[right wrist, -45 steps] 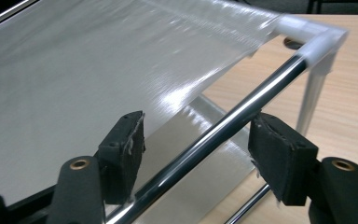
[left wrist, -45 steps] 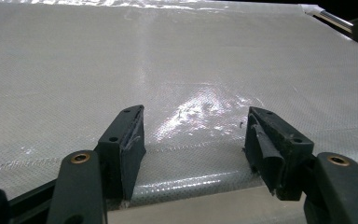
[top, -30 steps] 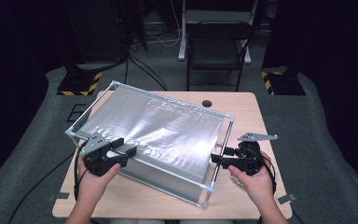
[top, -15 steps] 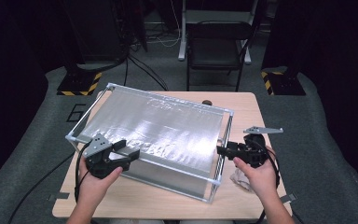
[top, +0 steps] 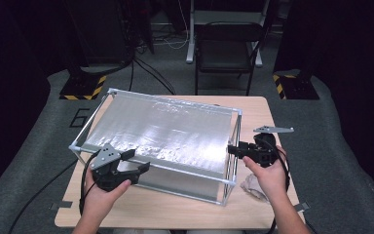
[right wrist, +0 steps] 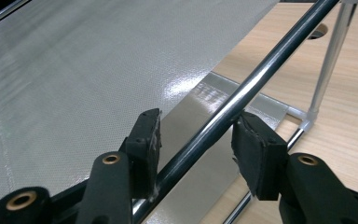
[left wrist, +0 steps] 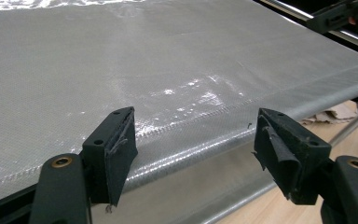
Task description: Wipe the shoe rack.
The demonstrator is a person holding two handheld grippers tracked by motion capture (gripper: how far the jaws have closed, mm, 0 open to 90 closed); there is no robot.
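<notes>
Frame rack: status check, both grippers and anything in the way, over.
Left gripper open at fabric cover edge, just widened. Right gripper closing astride top rail, not yet clamped. Crumpled paper on table under right hand.

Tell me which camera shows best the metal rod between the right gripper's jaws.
The right gripper view: the metal rod runs close up between the right gripper, whose jaws have just been closing. The high view shows it small, as the frame's right top edge. The left gripper view catches it far off.
</notes>
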